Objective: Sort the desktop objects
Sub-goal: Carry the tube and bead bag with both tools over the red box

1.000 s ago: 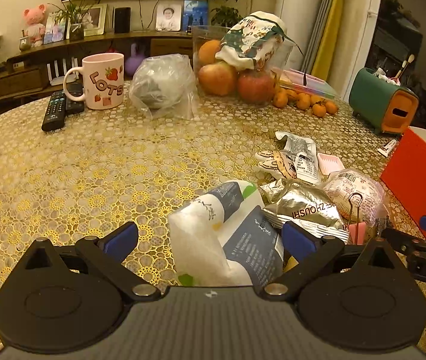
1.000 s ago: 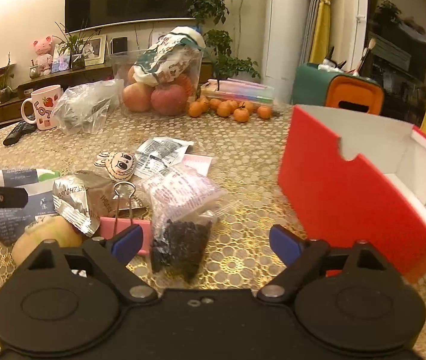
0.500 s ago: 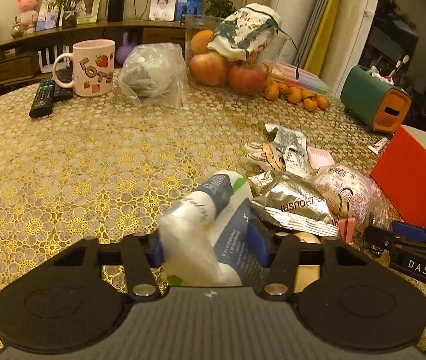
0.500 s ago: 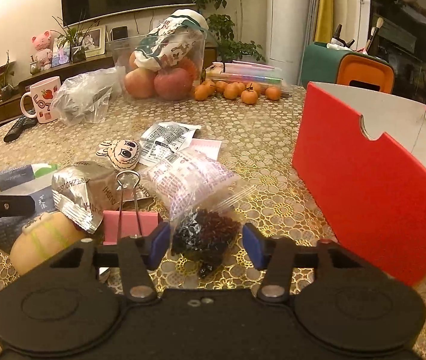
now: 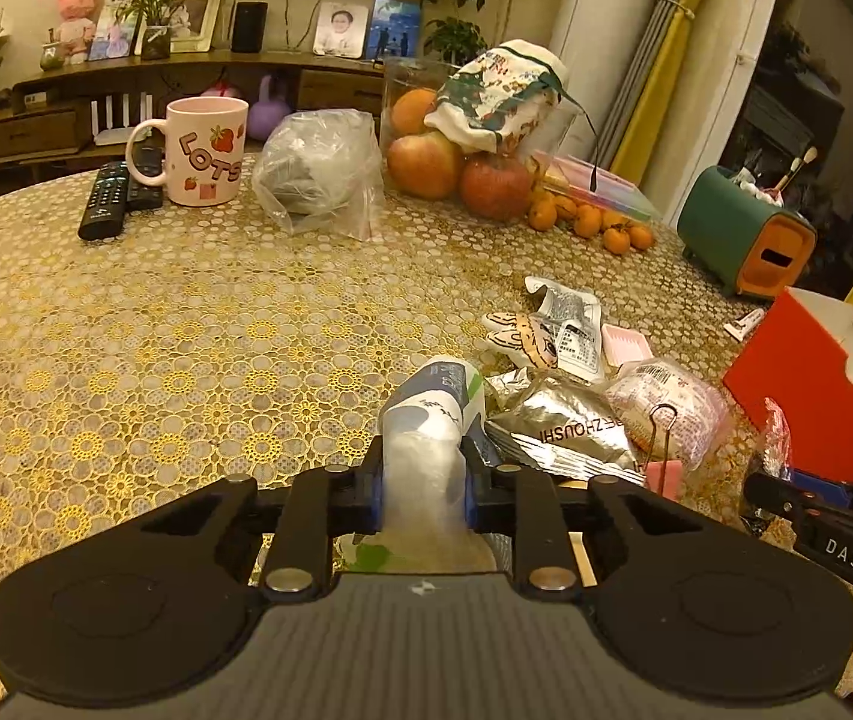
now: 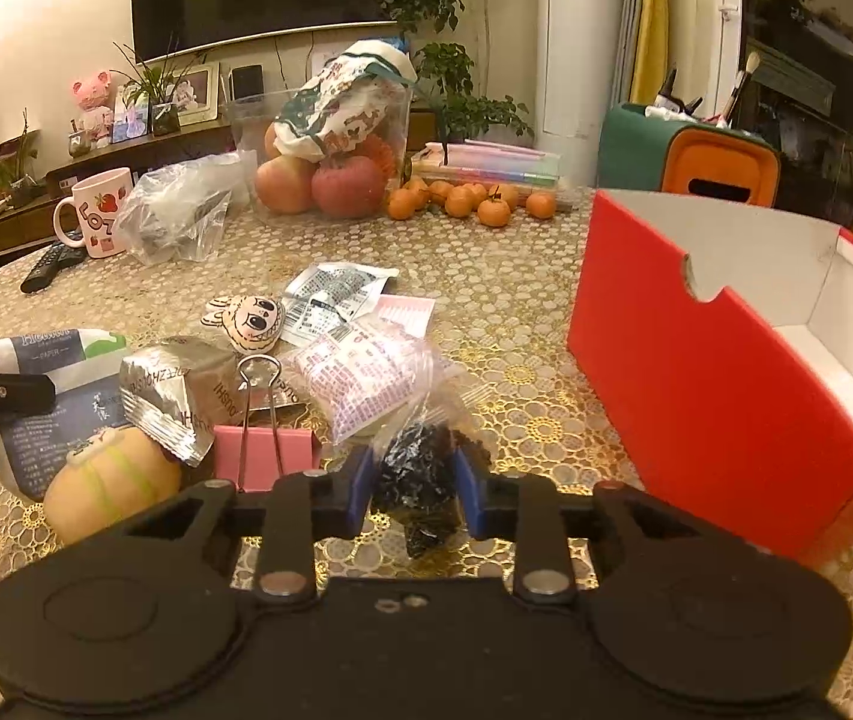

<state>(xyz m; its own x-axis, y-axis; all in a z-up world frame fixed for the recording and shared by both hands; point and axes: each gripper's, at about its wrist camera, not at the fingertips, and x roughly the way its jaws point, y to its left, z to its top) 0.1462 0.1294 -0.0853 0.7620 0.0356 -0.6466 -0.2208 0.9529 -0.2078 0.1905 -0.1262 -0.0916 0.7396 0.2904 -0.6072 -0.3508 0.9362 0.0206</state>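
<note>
- The left gripper [image 5: 423,489] has its jaws clamped on the white and dark blue soft tissue pack [image 5: 432,420], which lies on the gold lace tablecloth [image 5: 186,330].
- The right gripper [image 6: 414,489] jaws are closing, and the blue pads squeeze the small clear plastic bag of black dried bits [image 6: 420,474].
- The open red cardboard box [image 6: 720,396] stands to the right, near the bag.

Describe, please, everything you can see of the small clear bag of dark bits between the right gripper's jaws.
The clear bag of dark bits is a small, crinkled, see-through plastic pouch, its lower part filled with black, lumpy pieces. It stands roughly upright, low over the gold-patterned tablecloth; whether it rests there is unclear. The right gripper has its blue-padded jaws closing on it, pinching its dark-filled part. Its empty top leans against a pink-printed packet. The red box stands apart.
</note>
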